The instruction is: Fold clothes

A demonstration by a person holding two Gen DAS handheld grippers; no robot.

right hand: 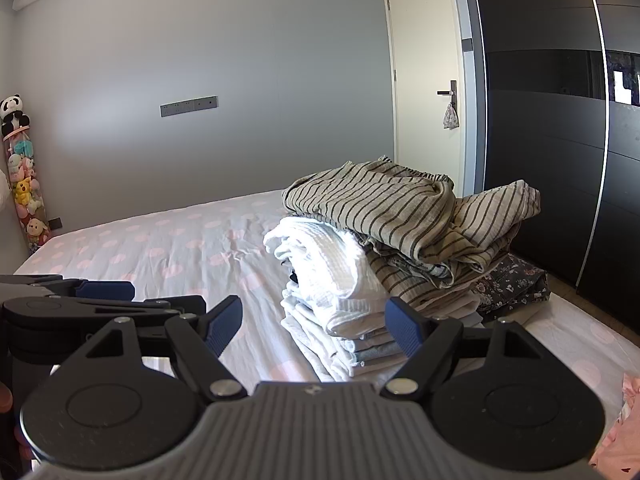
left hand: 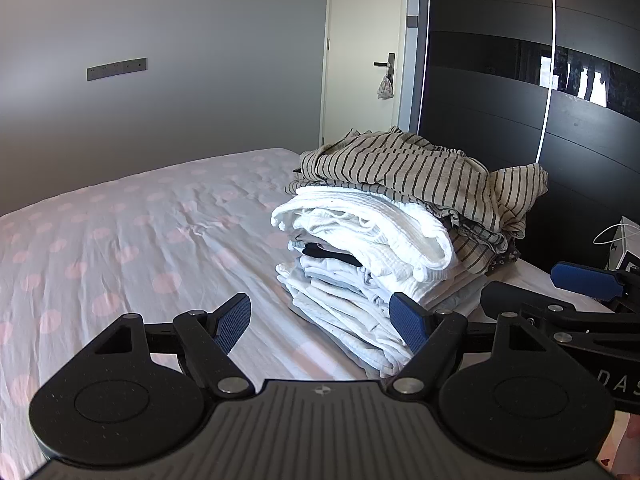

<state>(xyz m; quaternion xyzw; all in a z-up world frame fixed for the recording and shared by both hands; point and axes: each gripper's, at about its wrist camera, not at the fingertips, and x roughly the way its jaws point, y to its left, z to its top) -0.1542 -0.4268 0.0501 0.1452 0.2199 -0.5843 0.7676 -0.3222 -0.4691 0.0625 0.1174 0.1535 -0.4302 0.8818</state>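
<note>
On the left, the bed lay bare under its pink-dotted sheet, with nothing spread out on it for folding. The left gripper hung above the near edge of the bed with its jaws wide and nothing between them. Just beside it, the right gripper hung the same way, jaws wide and empty, angled down toward the stack.

Further right, the pile of clothes stood on the bed near the dark wardrobe: flat white pieces at the bottom, a thick white towel rolled over them, and a striped garment lying loosely bunched on top, one end trailing off toward the wardrobe. A dark flowered cloth sat under the far side of the pile. At the far right edge of the right wrist view, a bit of pink fabric showed on the bed.

The step in hand seemed to be a pause between garments. The striped garment looked the least tidy, so the next move likely called for pinching two of its edges or corners, lifting it clear of the pile, and laying it flat on the open sheet to the left before folding.
</note>
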